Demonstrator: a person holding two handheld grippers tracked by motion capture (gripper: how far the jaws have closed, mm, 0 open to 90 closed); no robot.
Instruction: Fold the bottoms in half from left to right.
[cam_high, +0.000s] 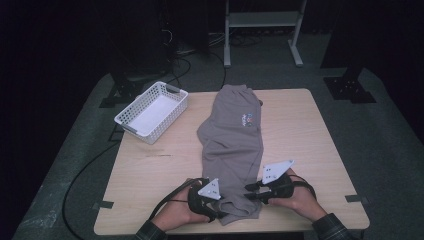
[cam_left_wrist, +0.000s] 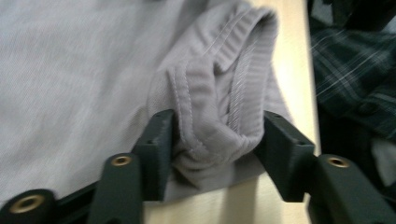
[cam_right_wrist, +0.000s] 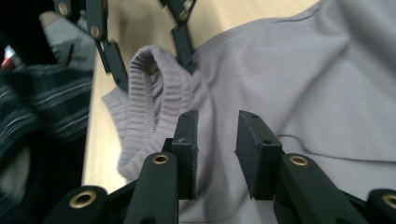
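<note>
Folding looks like the job in hand: grey cotton sweatpants (cam_high: 235, 145) lie lengthwise on the light wooden worktop (cam_high: 310, 150), ribbed cuff end nearest the person. Left gripper (cam_left_wrist: 217, 140) sits at the ribbed cuff (cam_left_wrist: 233, 93); bunched hem lies between its jaws, which stand apart, and the pads seem to touch the fabric at the sides, but whether they actually press it is hard to judge with the blur. Right gripper (cam_right_wrist: 217, 140) is part open with a clear gap, hovering over flat fabric just right of the cuff, gripping nothing.

Risks:
- Left jaws that wide may let the cuff slide out on a lift, since the knit is soft and rolled.
- Right gripper closing on flat cloth could pinch one layer only, so the leg lifts unevenly and the fold skews.
- Cuff end sits near the worktop edge by both grippers; a dragged pull could spill it off.
- White plastic basket (cam_high: 150, 112) stands well ahead and left of the left gripper, unlikely to interfere.
</note>
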